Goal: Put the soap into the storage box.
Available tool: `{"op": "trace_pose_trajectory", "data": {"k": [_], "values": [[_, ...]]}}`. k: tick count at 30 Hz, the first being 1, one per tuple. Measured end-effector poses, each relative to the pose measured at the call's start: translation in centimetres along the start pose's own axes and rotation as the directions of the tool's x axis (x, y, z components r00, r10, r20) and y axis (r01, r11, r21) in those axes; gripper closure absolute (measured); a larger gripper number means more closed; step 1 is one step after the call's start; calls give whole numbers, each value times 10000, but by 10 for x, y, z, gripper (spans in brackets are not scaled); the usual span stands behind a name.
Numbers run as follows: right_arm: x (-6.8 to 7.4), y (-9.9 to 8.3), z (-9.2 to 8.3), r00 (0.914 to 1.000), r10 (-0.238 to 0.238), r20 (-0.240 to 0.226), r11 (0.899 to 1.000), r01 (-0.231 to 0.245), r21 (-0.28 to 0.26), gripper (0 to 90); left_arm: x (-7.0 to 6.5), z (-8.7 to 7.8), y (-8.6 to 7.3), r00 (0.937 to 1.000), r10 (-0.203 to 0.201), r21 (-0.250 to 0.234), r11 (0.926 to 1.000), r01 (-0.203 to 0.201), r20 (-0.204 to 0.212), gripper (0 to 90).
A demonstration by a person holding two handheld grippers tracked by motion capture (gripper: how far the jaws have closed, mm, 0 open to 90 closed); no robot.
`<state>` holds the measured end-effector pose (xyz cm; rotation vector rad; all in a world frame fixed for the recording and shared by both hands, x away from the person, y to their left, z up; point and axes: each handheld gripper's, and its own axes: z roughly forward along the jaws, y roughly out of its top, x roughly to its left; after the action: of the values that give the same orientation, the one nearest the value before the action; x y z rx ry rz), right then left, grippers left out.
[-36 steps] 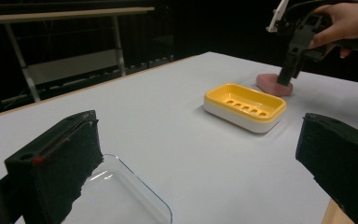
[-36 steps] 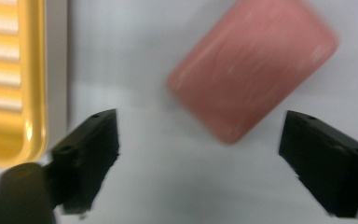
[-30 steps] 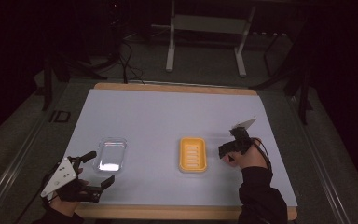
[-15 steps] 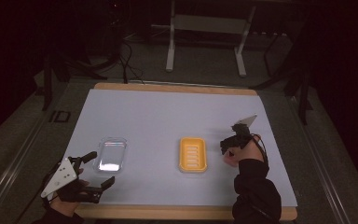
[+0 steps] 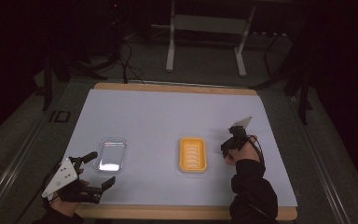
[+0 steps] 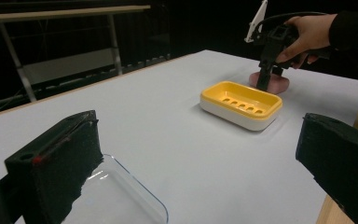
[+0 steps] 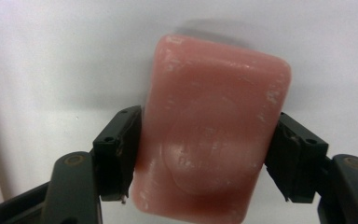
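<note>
Three things lie on the counter (image 5: 158, 116), one of each kind: one pink bar of soap (image 7: 214, 126), one yellow soap dish (image 5: 192, 154) and one clear plastic lid (image 5: 111, 154). Two claws work over them, one in each of the person's hands.

The right claw (image 5: 226, 151) points down at the counter just to the right of the yellow soap dish. Its jaws have just been closing, and in the right gripper view they now stand narrow with the bar of soap between them, one black pad pressed against each long side of the bar. The soap lies flat on the white surface, its rounded corners and a faint oval stamp showing on top. From the left gripper view the same bar shows as a pink lump on the counter behind the dish, apart from it, with the right claw standing upright over it.

The yellow soap dish sits near the middle of the counter, a white base under its yellow tray, and the tray has five slots in a row.

The left claw (image 5: 95, 170) rests near the front left edge, jaws wide apart and holding nothing. The clear lid lies just beside it, partly between the two spread jaws.
</note>
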<state>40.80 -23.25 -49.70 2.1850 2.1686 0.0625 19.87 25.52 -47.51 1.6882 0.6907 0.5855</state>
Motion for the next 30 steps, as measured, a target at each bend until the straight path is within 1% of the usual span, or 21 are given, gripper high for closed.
{"op": "trace_pose_trajectory", "data": {"k": [3, 6, 7, 8, 10, 12, 14, 15, 16, 17, 18, 20, 21, 23, 25, 30], "values": [[0, 1, 0, 9999, -102, 24, 9999, 102, 19, 347, 0, 0, 0, 10000, -9, -7, 10000, 9, -5, 4], [2, 2, -1, 9990, -354, 277, 9994, 353, 21, 352, 0, 0, 0, 10000, 8, 5, 10000, -8, -8, 4], [2, 2, -1, 9985, -386, 385, 9992, 389, -78, 353, 0, 0, 0, 10000, -7, -8, 10000, 7, -12, 4], [2, 3, -1, 9985, -447, 323, 9990, 447, 29, 355, 0, 0, 0, 10000, -5, -9, 10000, 5, -15, 4], [1, 2, -2, 9985, -434, 347, 9990, 437, -75, 356, 0, 0, 0, 10000, -18, -11, 10000, 18, -28, 4], [0, 2, -1, 9979, -552, 328, 9985, 552, 18, 357, 0, 0, 0, 10000, -10, -5, 10000, 10, -30, 4], [-1, 1, -2, 9979, -528, 372, 9986, 528, 15, 358, 0, 0, 0, 10000, -3, 8, 10000, 3, -22, 4], [-1, 1, -2, 9974, -625, 365, 9980, 623, 78, 359, 0, 0, 0, 10000, 5, 18, 10000, -5, -18, 4], [0, 0, -3, 9974, -648, 330, 9978, 644, 124, 359, 0, 0, 0, 10000, 5, 16, 10000, -4, -17, 4], [0, 0, -3, 9974, -637, 340, 9980, 636, 37, 359, 0, 0, 0, 10000, -2, 13, 10000, 2, -22, 4], [1, 0, -4, 9969, -654, 447, 9978, 657, -35, 359, 0, 0, 0, 10000, -9, 12, 10000, 9, -27, 4], [2, 0, -6, 9967, -711, 395, 9975, 711, 29, 359, 0, 0, 0, 10000, -10, 22, 10000, 10, -23, 4], [2, 0, -8, 9960, -754, 475, 9971, 757, -41, 360, 0, 0, 0, 10000, -7, 34, 10000, 7, -17, 4], [4, 0, -10, 9958, -759, 510, 9971, 758, 28, 360, 0, 0, 0, 10000, -6, 40, 10000, 6, -17, 4], [5, 0, -11, 9959, -780, 453, 9970, 779, 36, 360, 0, 0, 0, 10000, -15, 26, 10000, 15, -18, 4], [9, -1, -19, 9940, -943, 550, 9955, 945, -6, 361, 0, 0, 0, 10000, -59, -2, 10000, 59, -11, 4]]}}
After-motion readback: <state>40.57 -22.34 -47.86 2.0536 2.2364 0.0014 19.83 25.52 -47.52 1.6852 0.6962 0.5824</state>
